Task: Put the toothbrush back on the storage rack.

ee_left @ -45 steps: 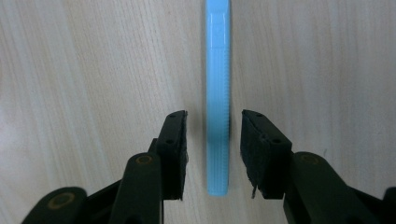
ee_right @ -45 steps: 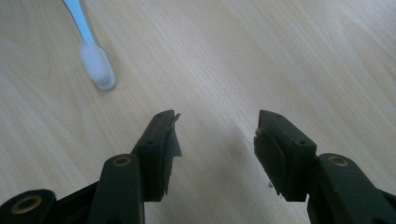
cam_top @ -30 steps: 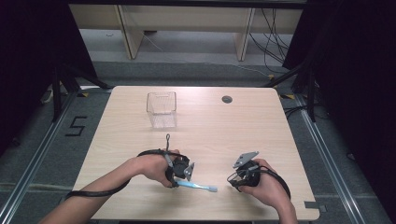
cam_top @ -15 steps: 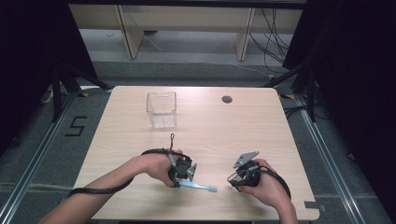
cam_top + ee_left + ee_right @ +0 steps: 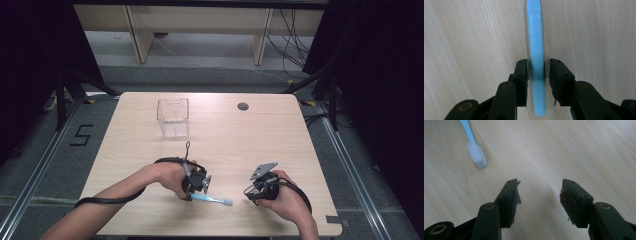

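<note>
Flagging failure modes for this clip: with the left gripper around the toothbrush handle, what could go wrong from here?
1. The left gripper has just been closing around the toothbrush, which lies flat on the table; small gaps remain beside the handle, so lifting now could leave it behind.
2. The grip sits near the handle's end, so the brush may tilt or swing.
3. The clear bin is narrow; a tilted brush might catch its rim.

A clear plastic box (image 5: 173, 117) stands on the wooden table (image 5: 280, 140).
</note>
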Motion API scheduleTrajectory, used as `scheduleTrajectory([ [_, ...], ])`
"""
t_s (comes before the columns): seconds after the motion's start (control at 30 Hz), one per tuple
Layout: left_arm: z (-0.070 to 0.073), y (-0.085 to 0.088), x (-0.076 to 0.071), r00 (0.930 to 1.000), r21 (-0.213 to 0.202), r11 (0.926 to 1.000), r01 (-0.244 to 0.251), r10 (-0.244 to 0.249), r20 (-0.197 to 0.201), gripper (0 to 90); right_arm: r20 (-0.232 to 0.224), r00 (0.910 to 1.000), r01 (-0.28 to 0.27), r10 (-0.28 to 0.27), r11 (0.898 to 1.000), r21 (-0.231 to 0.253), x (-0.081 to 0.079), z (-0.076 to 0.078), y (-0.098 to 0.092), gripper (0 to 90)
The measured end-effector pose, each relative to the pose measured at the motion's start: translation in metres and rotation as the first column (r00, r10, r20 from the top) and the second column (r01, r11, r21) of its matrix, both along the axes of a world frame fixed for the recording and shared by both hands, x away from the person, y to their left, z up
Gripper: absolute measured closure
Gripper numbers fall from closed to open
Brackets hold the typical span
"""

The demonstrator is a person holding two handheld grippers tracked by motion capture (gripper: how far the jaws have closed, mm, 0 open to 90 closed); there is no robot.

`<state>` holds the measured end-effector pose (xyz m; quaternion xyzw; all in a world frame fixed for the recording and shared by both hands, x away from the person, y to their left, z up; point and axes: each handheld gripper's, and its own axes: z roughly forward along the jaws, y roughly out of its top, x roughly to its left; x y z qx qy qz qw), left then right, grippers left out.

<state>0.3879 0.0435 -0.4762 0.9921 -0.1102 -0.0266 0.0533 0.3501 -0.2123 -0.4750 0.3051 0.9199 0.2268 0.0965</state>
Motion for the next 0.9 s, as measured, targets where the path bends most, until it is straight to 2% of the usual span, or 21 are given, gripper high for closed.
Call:
scheduleTrajectory([
  [0.17, -0.0011, -0.0013, 0.0005, 0.9999, 0.013, 0.9999, -0.003, 0.003, -0.012, 67.0, -0.007, 1.0, 0.006, -0.006, 1.0, 0.002, -0.0005, -0.0002, 0.0, 48.4],
  [0.3, -0.0016, -0.0021, 0.0008, 1.0, 0.015, 0.9999, 0.003, -0.003, -0.006, 67.6, 0.002, 1.0, -0.009, 0.009, 1.0, 0.001, 0.0002, -0.0003, -0.0006, 48.4],
  [0.37, -0.0016, -0.0028, 0.0004, 1.0, 0.016, 0.9998, 0.009, -0.009, 0.0, 68.2, 0.0, 1.0, -0.007, 0.007, 1.0, 0.001, 0.0002, -0.0002, -0.0005, 48.4],
  [0.43, -0.0007, -0.0036, 0.0014, 0.9991, 0.032, 0.9987, 0.039, -0.039, 0.016, 69.8, -0.001, 1.0, -0.006, 0.006, 1.0, 0.0, 0.0, -0.0004, -0.0002, 48.4],
  [0.53, -0.0007, -0.004, 0.0011, 0.9986, 0.032, 0.9984, 0.046, -0.047, 0.025, 73.2, -0.009, 0.9999, 0.006, -0.006, 1.0, -0.005, -0.0012, -0.0005, 0.0007, 48.5],
  [0.57, 0.0003, -0.005, 0.0021, 0.9961, 0.053, 0.9958, 0.074, -0.077, 0.045, 74.4, -0.023, 0.9995, 0.023, -0.023, 1.0, -0.004, -0.0025, -0.0005, 0.0019, 48.5],
  [0.6, -0.0001, -0.0049, 0.0014, 0.9962, 0.047, 0.9965, 0.069, -0.072, 0.05, 75.6, -0.02, 0.9997, 0.01, -0.01, 1.0, 0.0, -0.002, -0.0005, 0.0013, 48.5],
  [0.63, -0.0017, -0.0039, -0.0014, 0.9986, 0.019, 0.9993, 0.034, -0.035, 0.039, 75.9, -0.021, 0.9997, 0.012, -0.012, 1.0, -0.001, -0.0021, -0.0005, 0.0014, 48.5],
  [0.67, -0.0018, -0.0038, -0.002, 0.9984, 0.017, 0.9992, 0.035, -0.035, 0.043, 76.2, -0.012, 0.9999, 0.006, -0.006, 1.0, -0.002, -0.0019, -0.0007, 0.0011, 48.5],
  [0.73, 0.0002, -0.0051, -0.001, 0.9936, 0.049, 0.9952, 0.085, -0.089, 0.07, 77.3, -0.007, 1.0, 0.003, -0.003, 1.0, -0.006, -0.0013, 0.0001, 0.0003, 48.6],
  [0.77, -0.0006, -0.0048, -0.0029, 0.9948, 0.028, 0.9972, 0.07, -0.071, 0.072, 77.6, -0.012, 0.9999, 0.008, -0.008, 1.0, -0.003, -0.0017, 0.0, 0.0004, 48.6],
  [0.8, 0.0001, -0.0054, -0.0028, 0.9921, 0.043, 0.9951, 0.089, -0.092, 0.085, 77.7, -0.016, 0.9998, 0.01, -0.01, 1.0, -0.001, -0.0019, 0.0001, 0.0002, 48.6],
  [0.83, 0.0006, -0.0058, -0.0029, 0.9907, 0.051, 0.9938, 0.099, -0.103, 0.089, 77.8, 0.003, 0.9999, -0.014, 0.014, 1.0, -0.002, 0.0001, -0.0005, -0.0008, 48.6],
  [0.87, -0.0004, -0.0052, -0.0044, 0.9934, 0.032, 0.9966, 0.076, -0.079, 0.084, 77.9, 0.002, 1.0, -0.007, 0.007, 1.0, -0.003, -0.0005, -0.0005, -0.0007, 48.6],
  [0.9, -0.0004, -0.005, -0.0045, 0.9938, 0.03, 0.9968, 0.074, -0.076, 0.082, 77.9, 0.001, 1.0, -0.005, 0.005, 1.0, -0.002, -0.0007, -0.001, -0.0006, 48.6],
])
